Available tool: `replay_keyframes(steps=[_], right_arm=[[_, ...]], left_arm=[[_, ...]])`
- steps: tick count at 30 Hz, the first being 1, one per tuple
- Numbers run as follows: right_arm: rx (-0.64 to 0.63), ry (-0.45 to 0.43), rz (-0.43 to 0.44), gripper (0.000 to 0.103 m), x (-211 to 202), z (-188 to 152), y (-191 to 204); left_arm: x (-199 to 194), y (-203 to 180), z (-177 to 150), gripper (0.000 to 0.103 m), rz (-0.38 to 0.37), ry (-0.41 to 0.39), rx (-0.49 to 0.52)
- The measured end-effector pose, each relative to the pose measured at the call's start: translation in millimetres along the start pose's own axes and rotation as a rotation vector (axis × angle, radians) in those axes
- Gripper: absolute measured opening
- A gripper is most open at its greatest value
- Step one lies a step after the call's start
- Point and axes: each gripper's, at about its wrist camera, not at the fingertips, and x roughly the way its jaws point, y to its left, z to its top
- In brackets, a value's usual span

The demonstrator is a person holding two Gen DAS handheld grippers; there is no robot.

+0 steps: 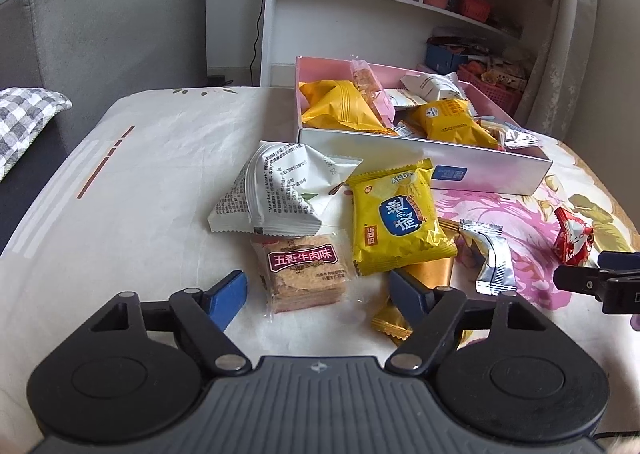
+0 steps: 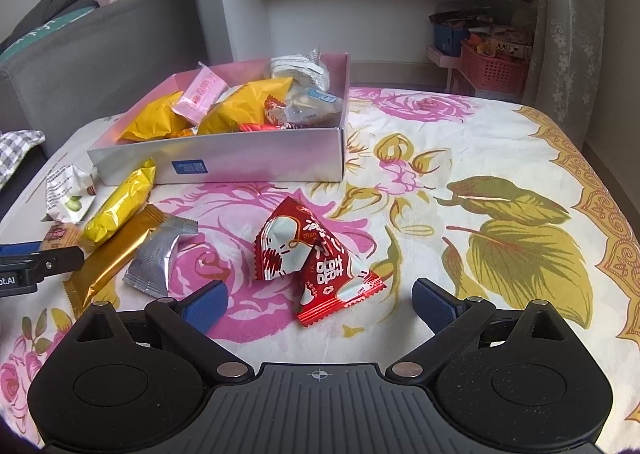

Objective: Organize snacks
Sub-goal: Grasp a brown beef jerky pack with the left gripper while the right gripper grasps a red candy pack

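Note:
My left gripper (image 1: 318,296) is open, its blue fingers on either side of a clear-wrapped cracker pack with a red label (image 1: 306,274). Beyond it lie a white packet (image 1: 272,190), a yellow packet (image 1: 394,218), a gold bar (image 1: 432,272) and a silver packet (image 1: 494,258). My right gripper (image 2: 320,304) is open, just short of two red packets (image 2: 308,258) on the floral cloth. A pink box (image 1: 432,162) holding several snacks stands behind; it also shows in the right wrist view (image 2: 248,162).
A grey sofa (image 1: 100,34) stands at the left and a white shelf unit (image 1: 400,14) at the back. The table's right edge (image 2: 612,238) curves near a curtain. The right gripper's tip (image 1: 600,282) shows at the left view's right edge.

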Motion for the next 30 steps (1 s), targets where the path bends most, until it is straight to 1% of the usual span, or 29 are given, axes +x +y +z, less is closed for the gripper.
replay_keyframes(steps=[7, 10, 16, 21, 25, 28, 30], right_arm=[[-0.003, 0.01, -0.026, 0.1, 6, 5, 3], [-0.009, 0.016, -0.047, 0.1, 8, 7, 4], [-0.01, 0.025, -0.053, 0.1, 11, 10, 4], [-0.015, 0.013, -0.054, 0.098, 10, 12, 6], [-0.019, 0.005, -0.059, 0.097, 10, 14, 7], [-0.023, 0.001, -0.06, 0.092, 9, 14, 7], [-0.023, -0.001, -0.06, 0.086, 9, 15, 7]], left_arm=[[-1, -2, 2, 0.062, 0.005, 0.009, -0.021], [0, 0, 3, 0.053, 0.019, 0.018, -0.035], [-1, 1, 3, 0.05, 0.021, 0.017, -0.044], [-4, 1, 5, 0.041, 0.023, 0.009, -0.049], [-5, 3, 6, 0.039, 0.023, 0.013, -0.061], [-5, 2, 6, 0.039, 0.027, 0.017, -0.059], [-6, 1, 7, 0.039, 0.029, 0.019, -0.056]])
